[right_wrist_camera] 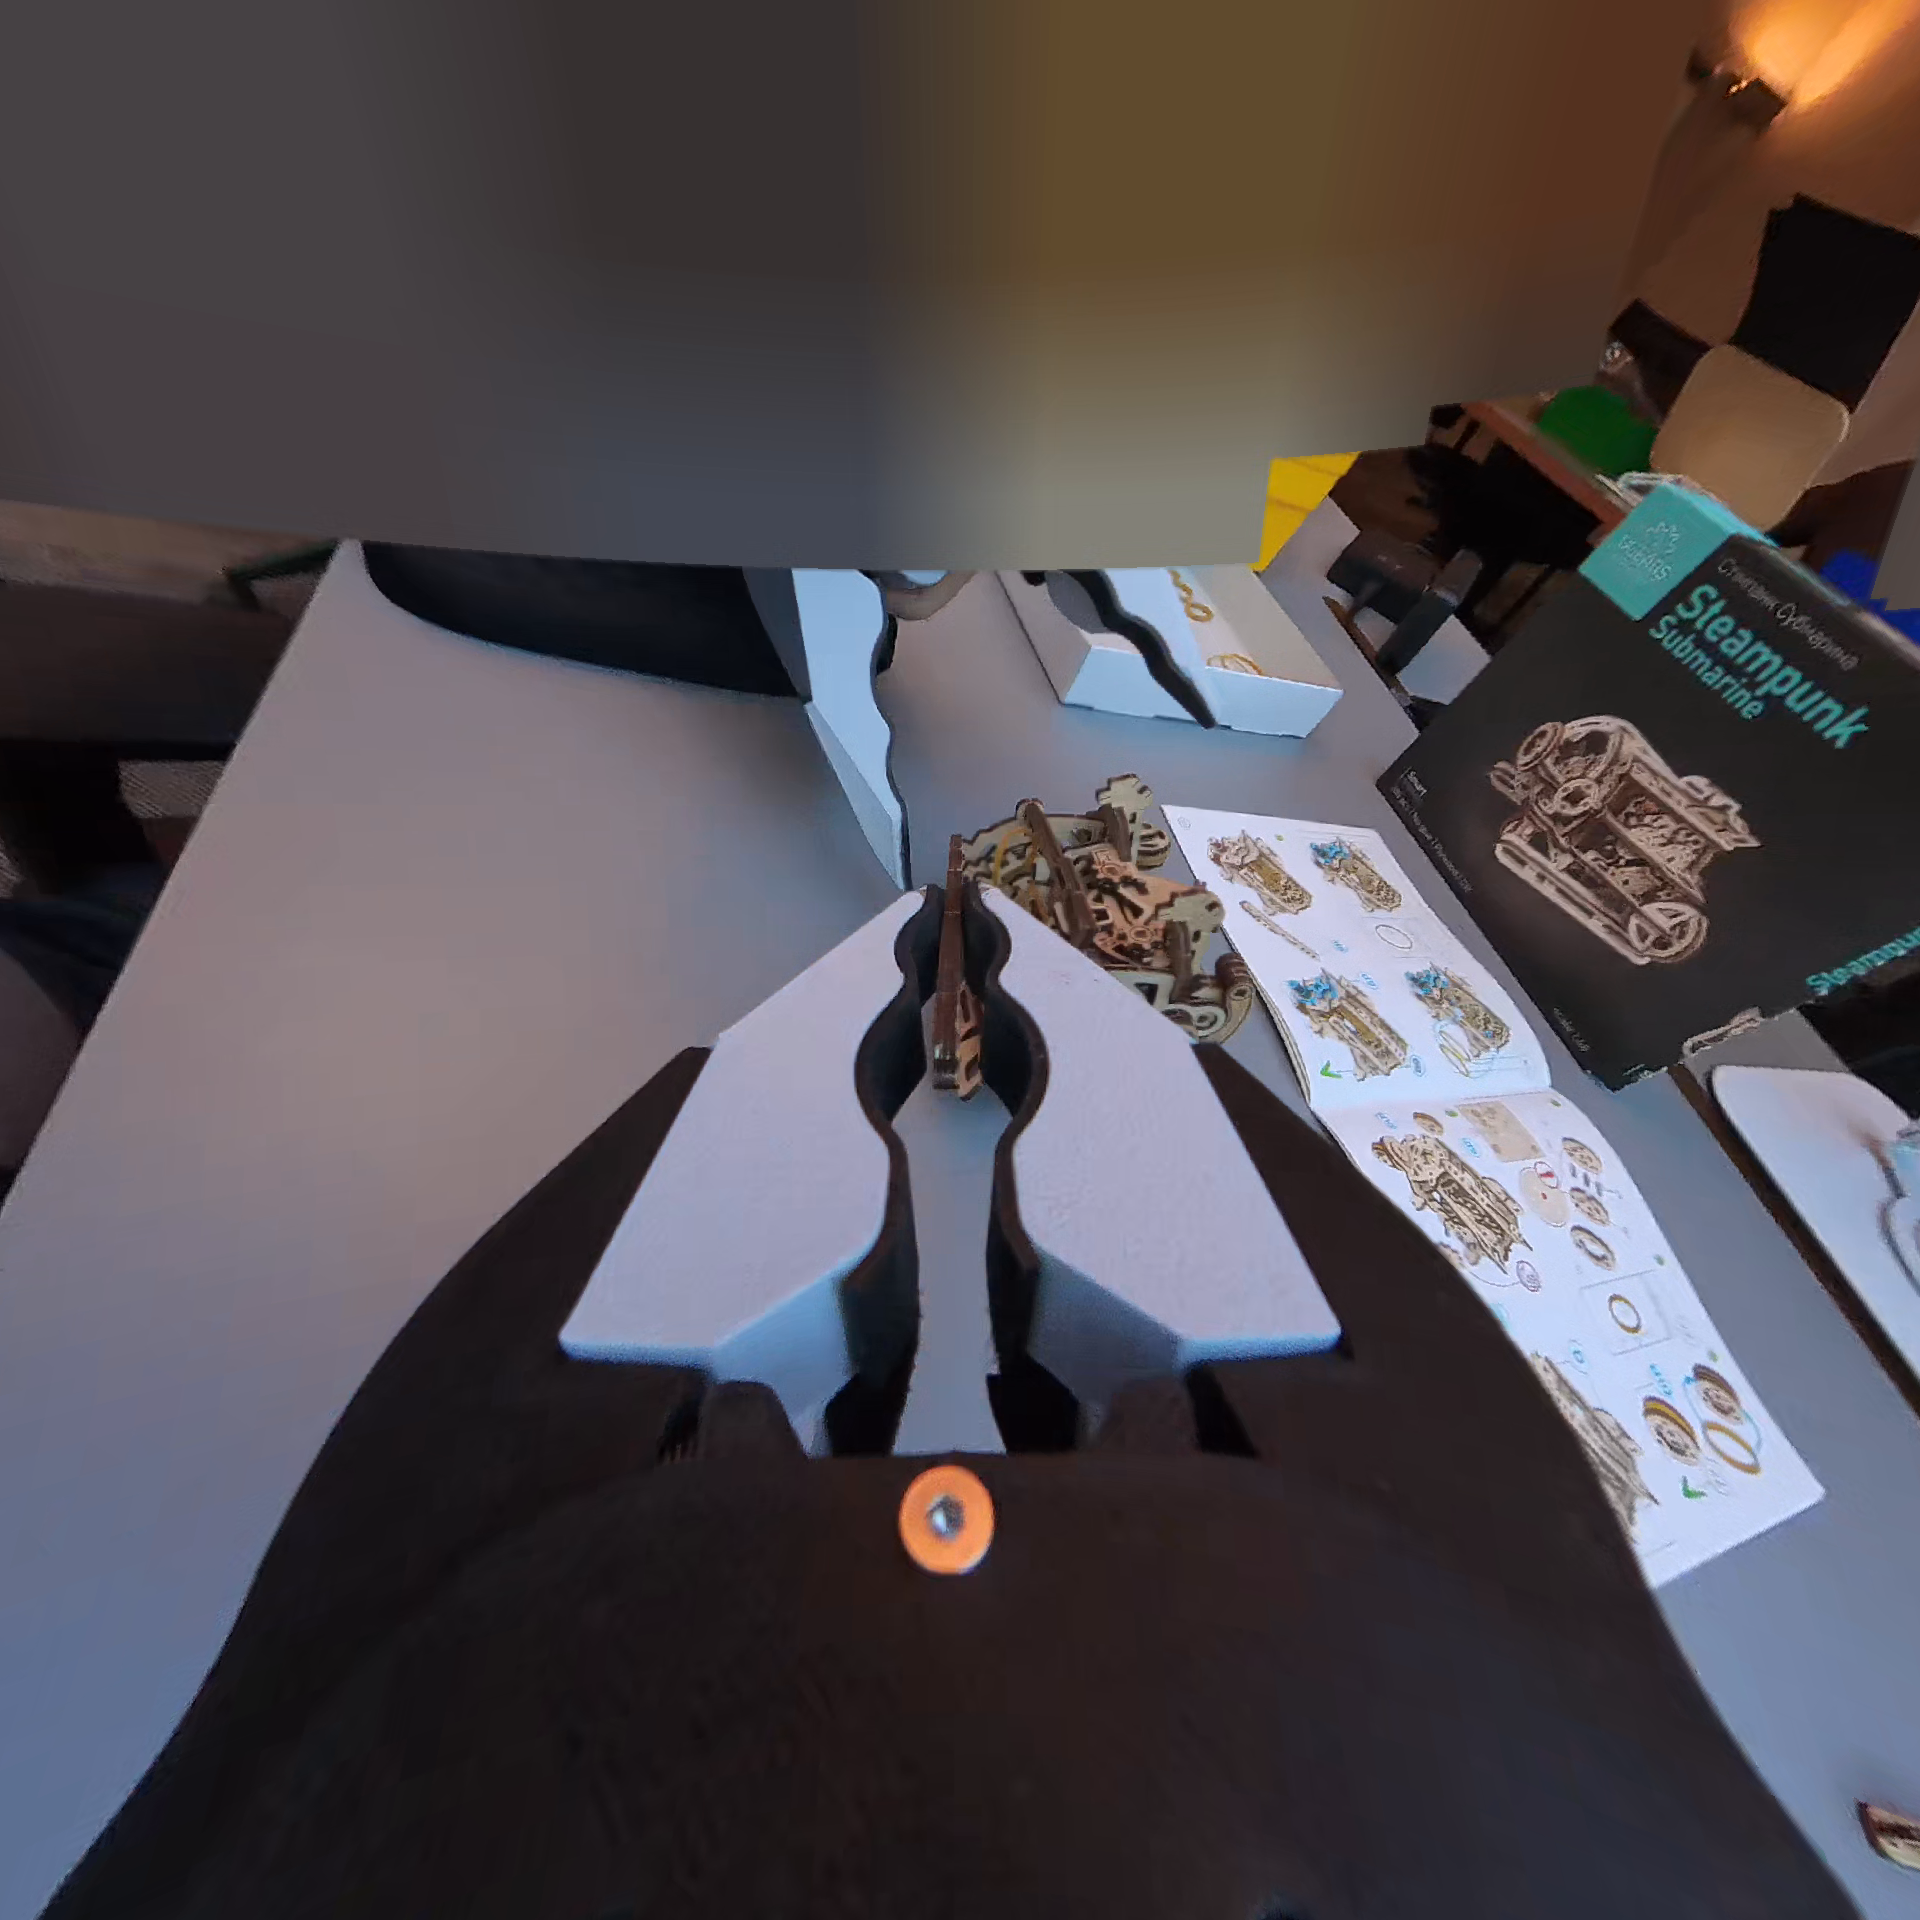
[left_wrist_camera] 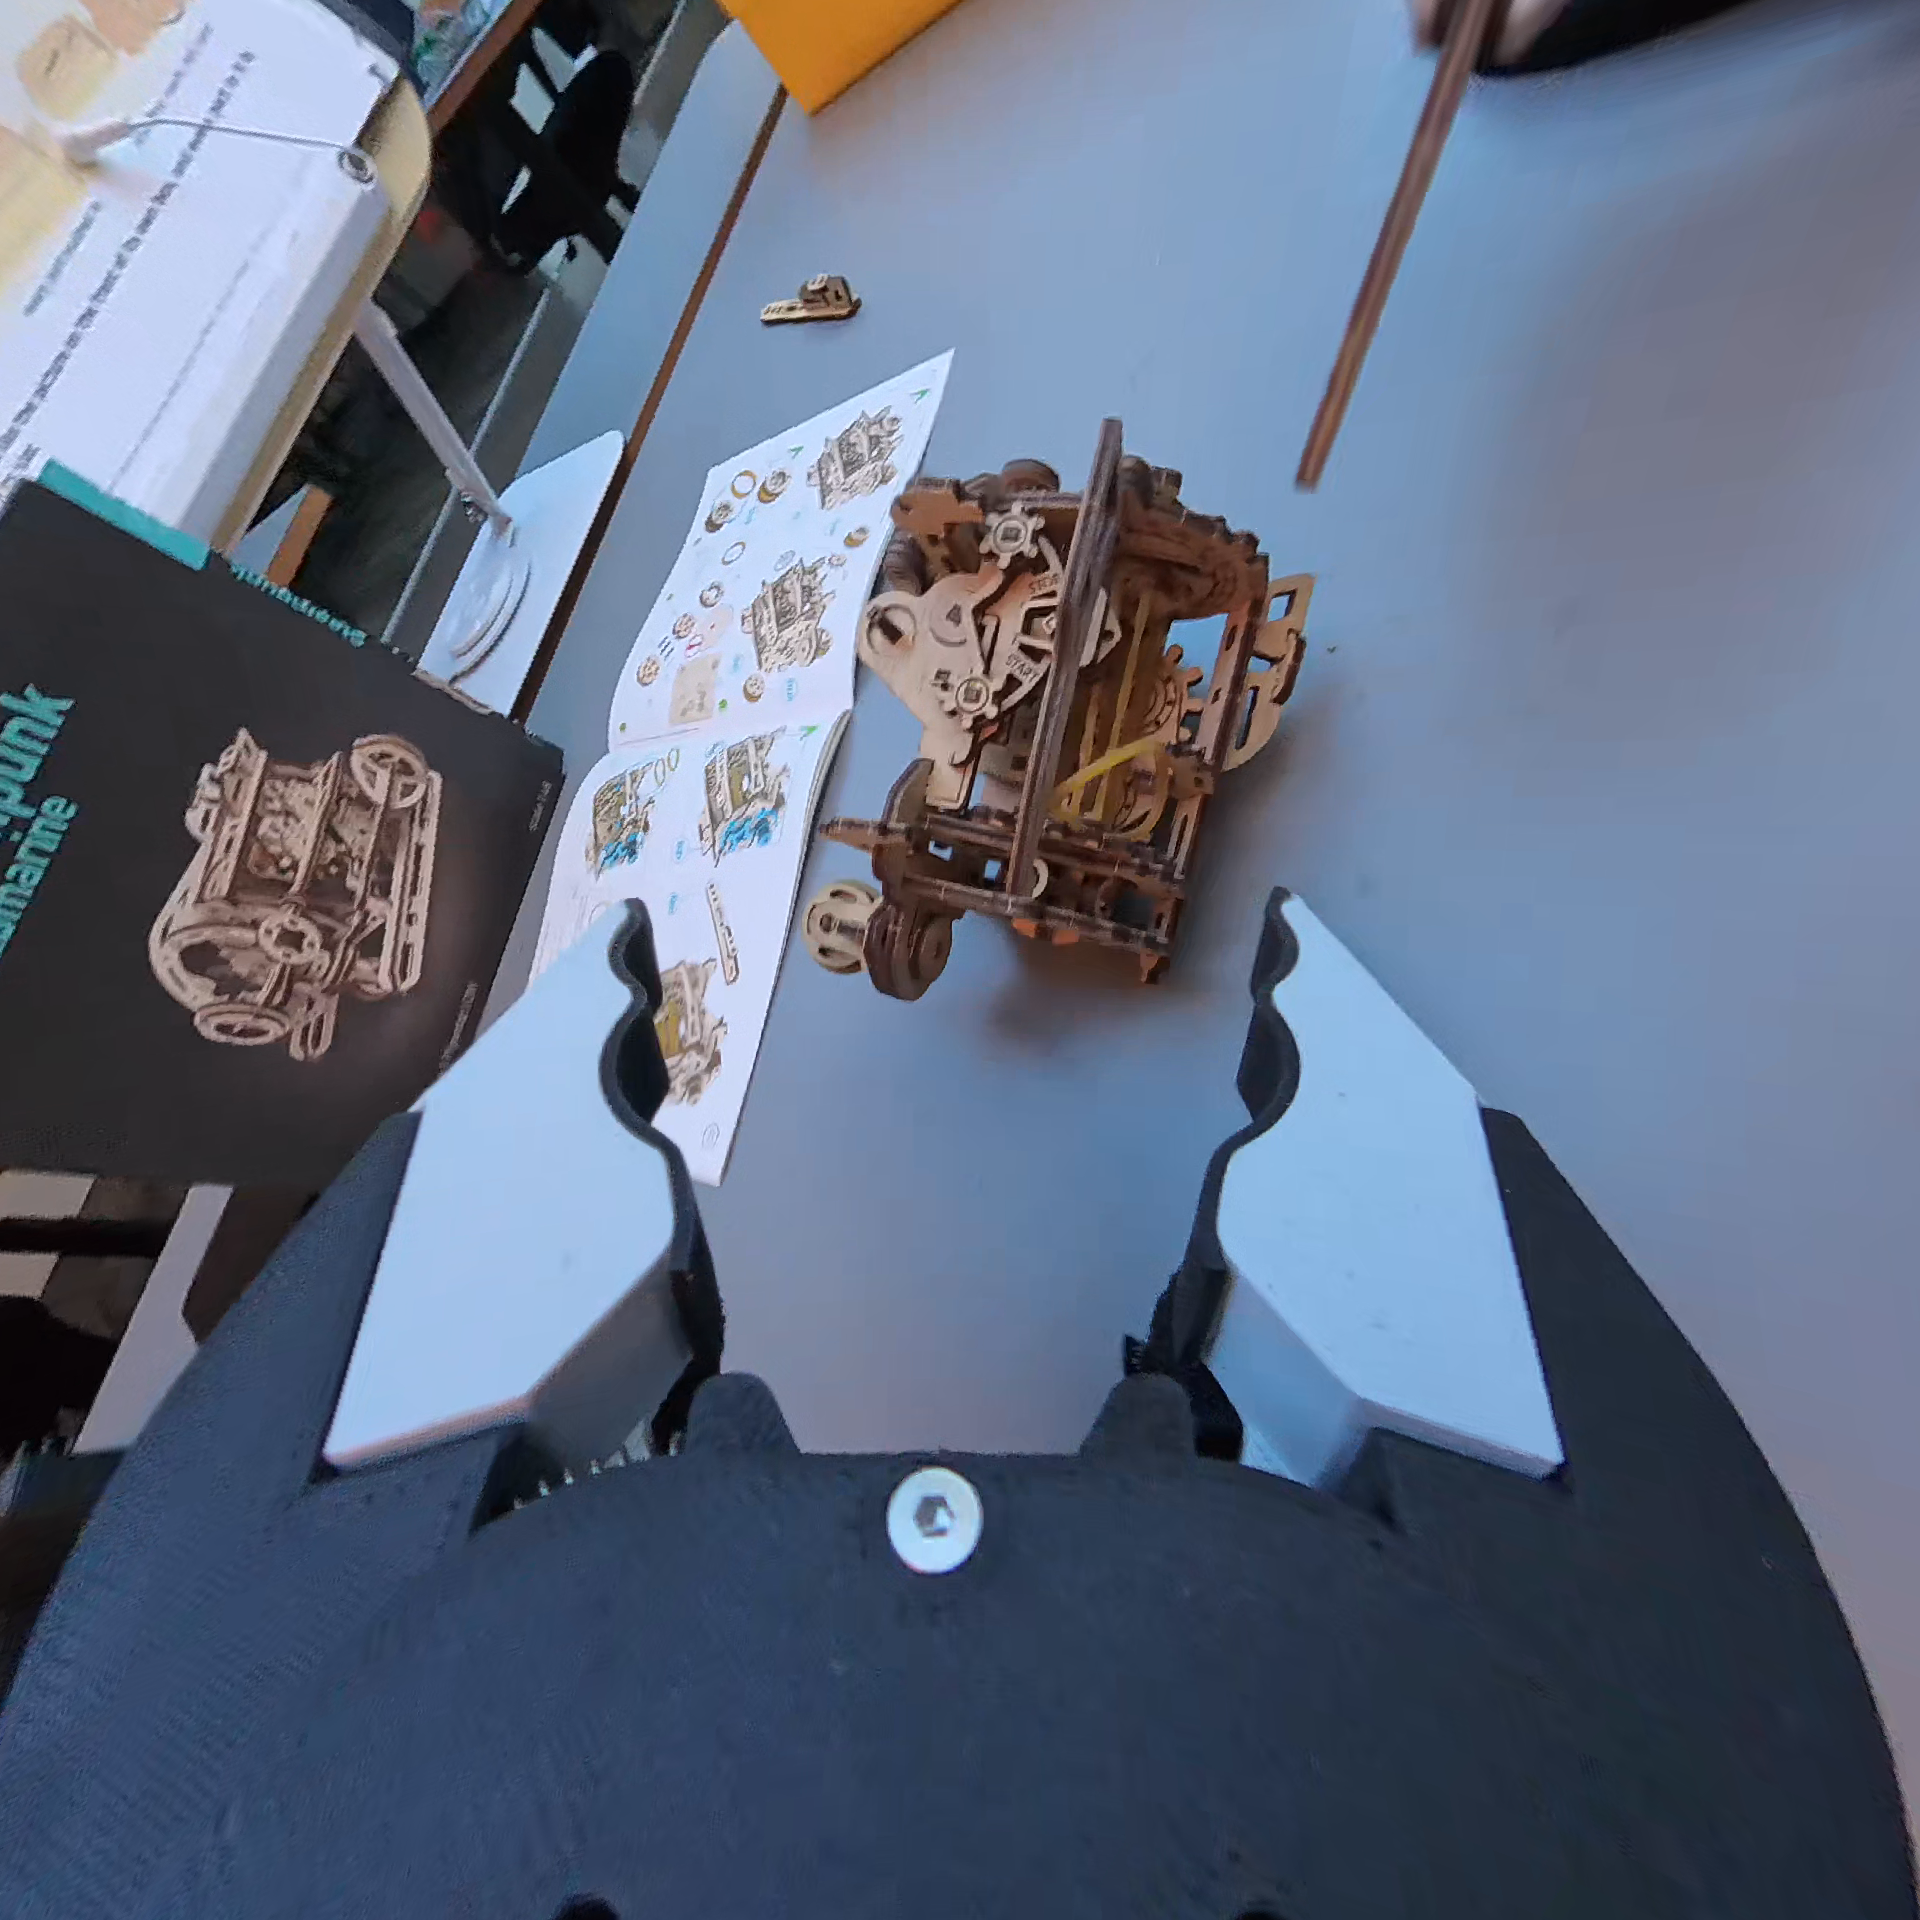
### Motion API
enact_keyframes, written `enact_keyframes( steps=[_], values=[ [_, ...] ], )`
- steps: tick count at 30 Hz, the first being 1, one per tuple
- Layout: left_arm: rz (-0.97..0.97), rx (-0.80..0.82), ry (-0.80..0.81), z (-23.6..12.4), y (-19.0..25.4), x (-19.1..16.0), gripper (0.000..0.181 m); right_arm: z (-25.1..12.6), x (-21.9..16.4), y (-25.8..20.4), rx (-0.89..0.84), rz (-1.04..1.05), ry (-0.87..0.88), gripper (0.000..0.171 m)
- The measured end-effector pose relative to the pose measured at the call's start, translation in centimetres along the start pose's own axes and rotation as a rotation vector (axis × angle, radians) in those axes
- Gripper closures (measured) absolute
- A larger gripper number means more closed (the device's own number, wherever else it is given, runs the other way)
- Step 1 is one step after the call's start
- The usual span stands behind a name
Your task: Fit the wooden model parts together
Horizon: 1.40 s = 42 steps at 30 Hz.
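Note:
The partly built wooden model (left_wrist_camera: 1081, 717) lies on the grey table (left_wrist_camera: 1558, 831), just beyond my left gripper (left_wrist_camera: 956, 914), which is open, empty and above the table. The model also shows in the right wrist view (right_wrist_camera: 1112, 914). My right gripper (right_wrist_camera: 951, 906) is shut on a flat dark wooden part (right_wrist_camera: 948, 997), seen edge-on and held above the table in front of the model. In the left wrist view that part (left_wrist_camera: 1382, 249) hangs as a long thin strip at the upper right, clear of the model. The left gripper's fingers (right_wrist_camera: 857, 727) show behind the model.
An open instruction booklet (left_wrist_camera: 727, 727) (right_wrist_camera: 1455, 1143) lies beside the model. The black kit box (left_wrist_camera: 239, 831) (right_wrist_camera: 1683, 810) stands past it. A small loose wooden piece (left_wrist_camera: 810, 301) (right_wrist_camera: 1886, 1823) lies apart. A white box (right_wrist_camera: 1247, 675) and a lamp base (left_wrist_camera: 488, 603) sit near the table's edge. The gap from one gripper's tips to the other's is roughly 12 cm.

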<state>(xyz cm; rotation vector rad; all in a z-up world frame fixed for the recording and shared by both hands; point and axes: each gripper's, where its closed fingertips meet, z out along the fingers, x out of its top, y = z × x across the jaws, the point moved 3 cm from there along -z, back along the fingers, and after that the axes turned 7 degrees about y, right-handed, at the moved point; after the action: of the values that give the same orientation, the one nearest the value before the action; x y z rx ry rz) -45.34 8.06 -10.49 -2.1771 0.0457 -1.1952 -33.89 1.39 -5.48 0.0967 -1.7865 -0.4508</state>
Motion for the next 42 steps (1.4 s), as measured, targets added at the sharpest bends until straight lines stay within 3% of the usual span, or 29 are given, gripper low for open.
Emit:
enact_keyframes(
  steps=[8, 16, 25, 34, 42],
  values=[
    [0.057, -0.109, 0.037, 2.0, 0.3, -0.2, 0.077, 2.4, -0.2, -0.9, -0.172, -0.171, -0.106, 0.171],
    [0.092, -0.080, 0.046, 2.5, 0.8, -0.4, 0.082, 3.0, -1.2, -1.3, -0.205, -0.232, -0.169, 0.170],
    [0.070, -0.092, 0.052, 2.5, 1.3, -0.8, 0.107, 3.2, -1.6, -1.4, -0.223, -0.246, -0.191, 0.170],
    [0.025, -0.109, 0.040, 2.5, 1.2, -0.8, 0.108, 3.2, -2.2, -1.3, -0.229, -0.251, -0.222, 0.170],
    [-0.057, -0.133, 0.020, 2.7, 1.2, -0.5, 0.110, 4.4, -2.0, -2.2, -0.275, -0.420, -0.299, 0.170]
  ],
)
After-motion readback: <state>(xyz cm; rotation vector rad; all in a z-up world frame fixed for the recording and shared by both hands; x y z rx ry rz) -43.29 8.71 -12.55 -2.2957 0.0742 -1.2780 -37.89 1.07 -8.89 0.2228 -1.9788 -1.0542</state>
